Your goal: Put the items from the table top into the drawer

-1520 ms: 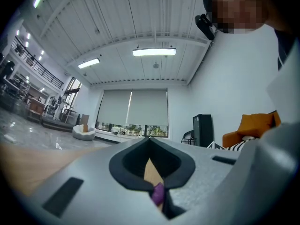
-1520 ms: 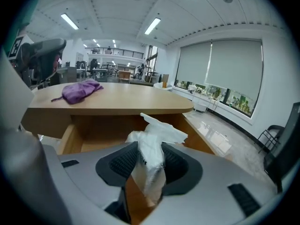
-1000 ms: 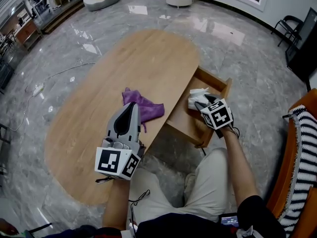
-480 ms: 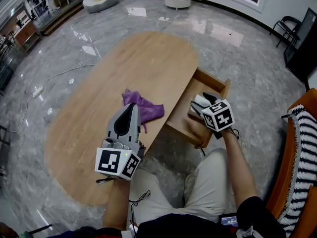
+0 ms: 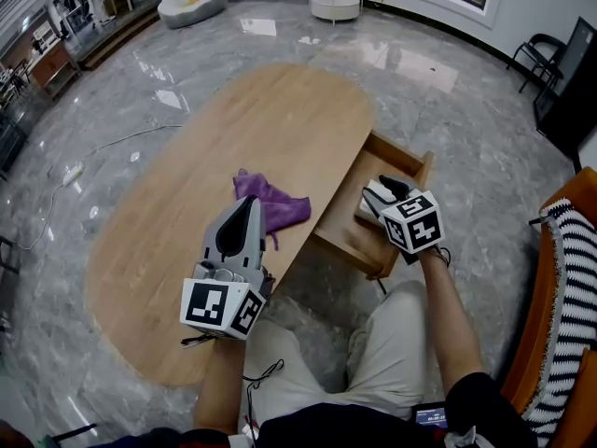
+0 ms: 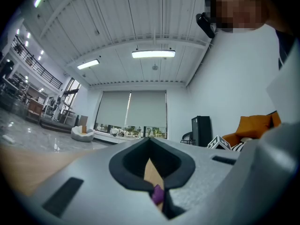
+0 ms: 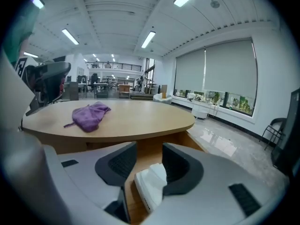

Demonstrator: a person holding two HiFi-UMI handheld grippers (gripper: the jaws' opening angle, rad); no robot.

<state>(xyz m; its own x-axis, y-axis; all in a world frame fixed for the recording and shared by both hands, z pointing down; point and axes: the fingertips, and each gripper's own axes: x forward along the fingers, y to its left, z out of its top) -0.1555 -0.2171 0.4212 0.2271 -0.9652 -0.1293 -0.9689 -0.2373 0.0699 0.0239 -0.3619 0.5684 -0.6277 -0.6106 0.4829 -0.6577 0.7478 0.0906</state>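
A long oval wooden desk (image 5: 261, 119) stands on a glossy grey marble floor (image 5: 112, 91), and a drawer (image 5: 399, 150) is pulled out from its right side. A purple cloth (image 5: 270, 202) lies crumpled on the desk top near the right edge, just left of the open drawer, with nothing touching it. A white folded cloth (image 5: 373, 192) lies inside the drawer towards its far right part, flat on the wooden bottom. The right tool (image 5: 390, 188) hovers over the drawer, tilted downwards, right above the white cloth. Its jaws have just been closing, yet they stand clearly apart. The right gripper view shows the white cloth in the gap between them, close against the right jaw, with free space on the left, so nothing is gripped. The left tool (image 5: 250, 202) is held about level above the near part of the desk, its tip pointing at the purple cloth and just short of it. Its jaws meet at the tips and are closed on nothing; a sliver of purple and of desk wood shows through the hollow behind the tips. At the far right stands an orange chair (image 5: 578, 203) with a striped fabric (image 5: 569, 278) draped over it.
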